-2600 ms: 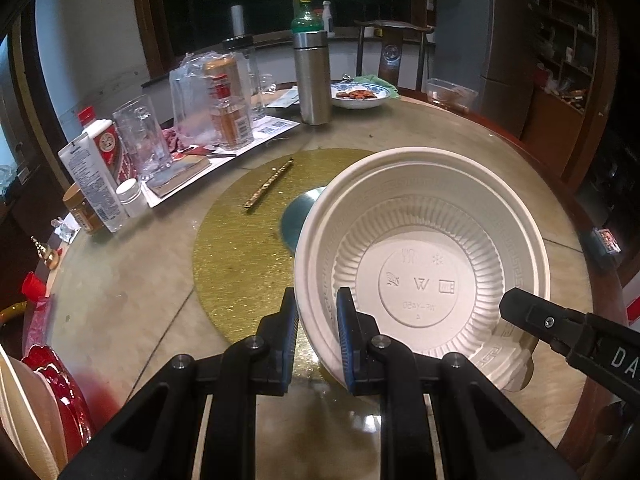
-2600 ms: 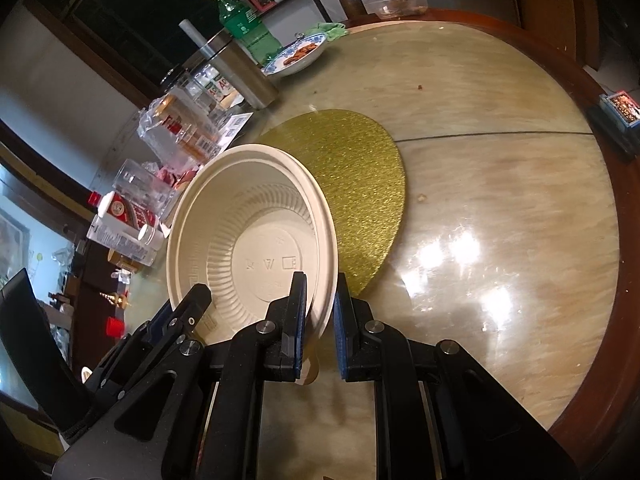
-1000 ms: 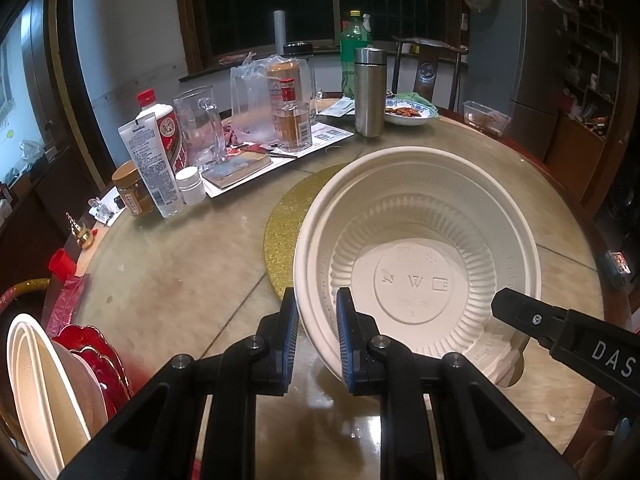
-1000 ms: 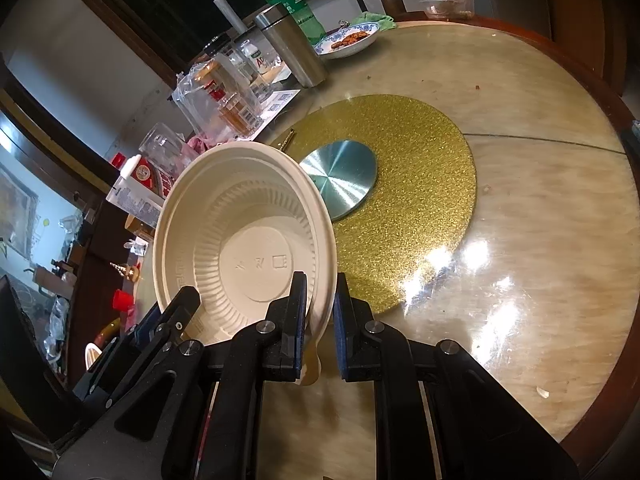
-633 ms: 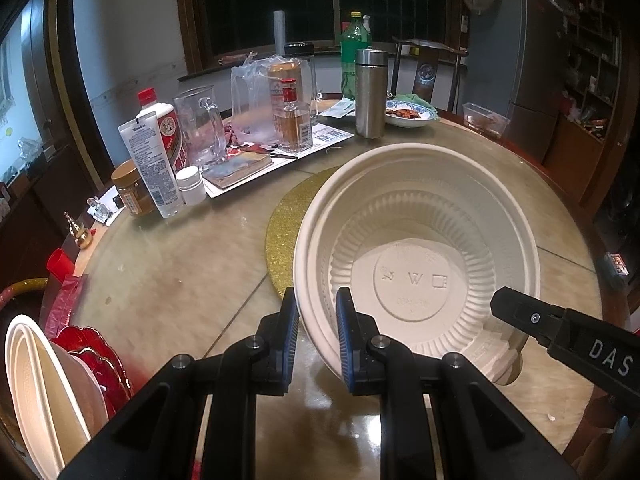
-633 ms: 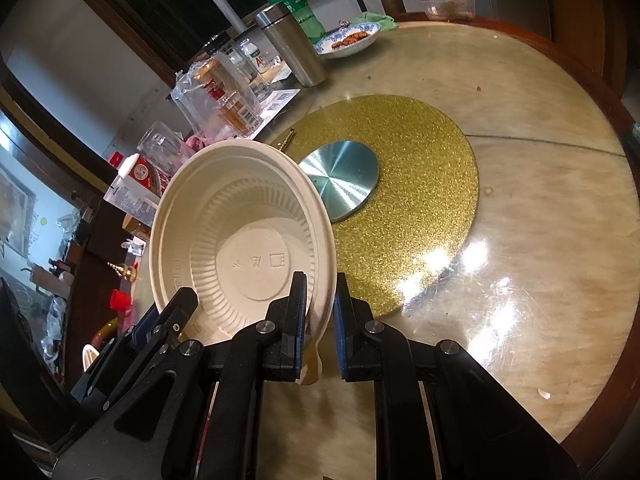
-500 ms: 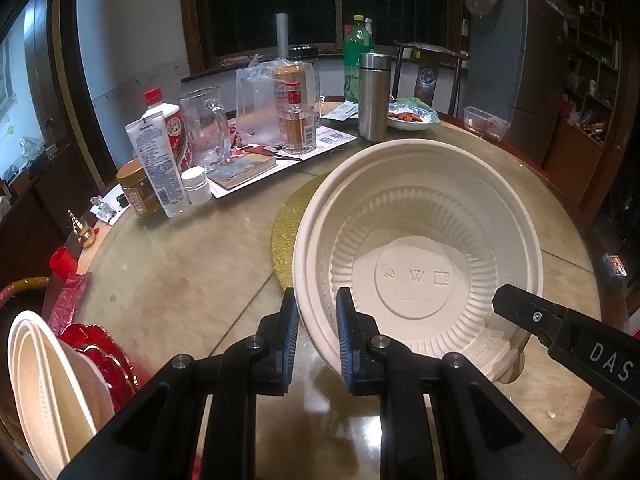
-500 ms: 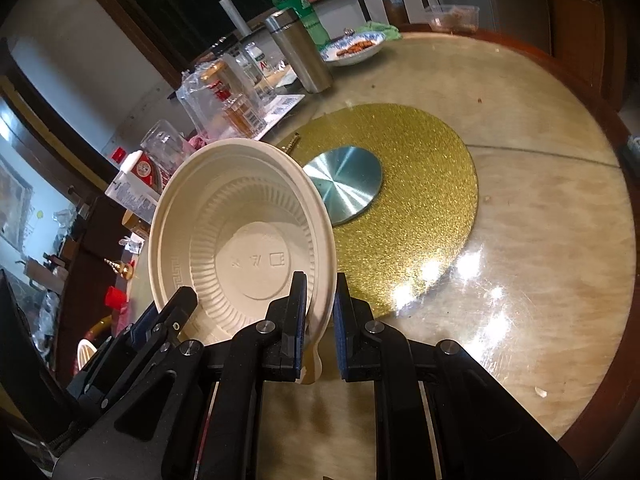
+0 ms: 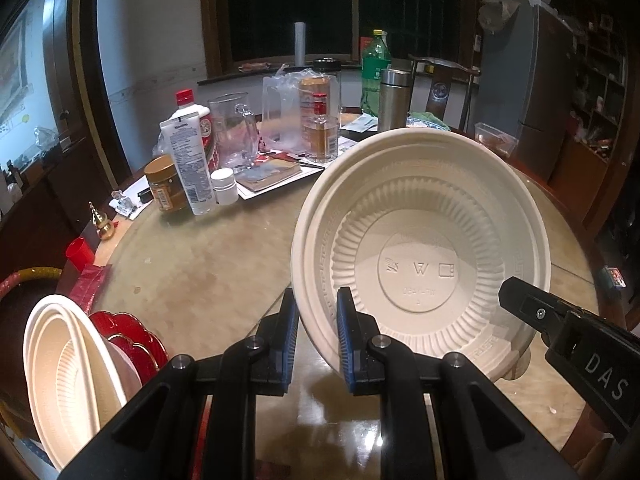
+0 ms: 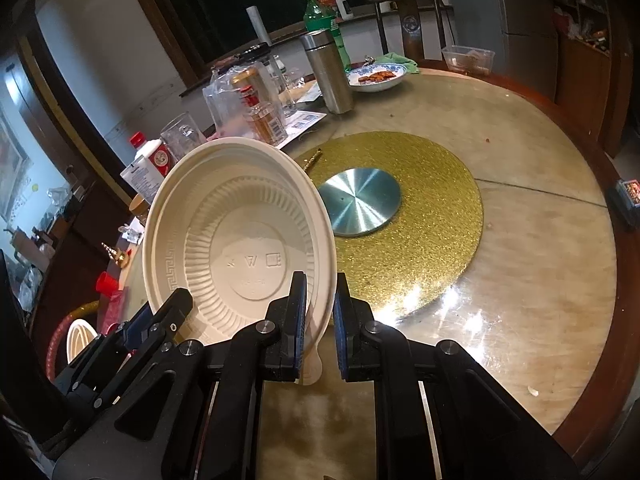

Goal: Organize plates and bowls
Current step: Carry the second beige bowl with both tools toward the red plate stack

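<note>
Left wrist view: we now hold the cream bowl [image 9: 420,248] higher above the tabletop's near edge, left gripper [image 9: 316,344] and right gripper [image 10: 318,320] clamped on opposite rims, heading toward the stacked bowls [image 9: 68,356].

The left gripper [image 9: 317,334], black with blue pads, clamps the near-left rim of a cream ribbed disposable bowl [image 9: 420,256], which is tilted with its inside facing the camera, above the round glass-topped table [image 9: 192,272]. The right gripper's black finger [image 9: 532,308] reaches in from the right to the bowl's near-right rim. At the near left, 2 or more cream bowls [image 9: 68,364] stand on edge, just beside a red scalloped plate [image 9: 132,344]. Farther left on the table stand a white tube [image 9: 186,164], a brown jar with a gold lid [image 9: 162,188] and a clear glass mug [image 9: 234,132]. A steel flask [image 9: 394,98] and a green bottle [image 9: 375,70] stand at the far side.
</note>
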Tool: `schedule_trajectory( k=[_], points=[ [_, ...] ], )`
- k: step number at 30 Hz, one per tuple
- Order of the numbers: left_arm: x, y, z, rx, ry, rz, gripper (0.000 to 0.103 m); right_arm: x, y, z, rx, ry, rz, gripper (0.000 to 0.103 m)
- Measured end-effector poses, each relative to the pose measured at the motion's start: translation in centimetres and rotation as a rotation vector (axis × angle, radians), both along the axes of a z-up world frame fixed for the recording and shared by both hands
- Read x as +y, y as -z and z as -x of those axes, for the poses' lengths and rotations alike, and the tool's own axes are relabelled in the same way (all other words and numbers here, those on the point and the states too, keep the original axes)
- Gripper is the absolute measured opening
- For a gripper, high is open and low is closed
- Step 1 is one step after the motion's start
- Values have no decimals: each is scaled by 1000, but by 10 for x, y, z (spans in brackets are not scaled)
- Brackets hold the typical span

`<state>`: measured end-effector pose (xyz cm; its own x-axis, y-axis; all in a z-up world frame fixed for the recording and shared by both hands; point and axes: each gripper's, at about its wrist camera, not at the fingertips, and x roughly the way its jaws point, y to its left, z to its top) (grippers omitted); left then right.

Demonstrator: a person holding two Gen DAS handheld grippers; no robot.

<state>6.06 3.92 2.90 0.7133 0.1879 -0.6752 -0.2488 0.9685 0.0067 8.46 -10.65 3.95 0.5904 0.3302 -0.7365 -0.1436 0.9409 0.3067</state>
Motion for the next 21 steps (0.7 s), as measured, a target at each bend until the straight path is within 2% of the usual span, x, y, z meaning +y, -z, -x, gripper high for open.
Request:
schedule_trajectory(
  k=[21],
  points=[
    [1, -4, 4, -6, 1, -4, 18, 4, -2, 2, -10, 4, 8, 12]
  ],
)
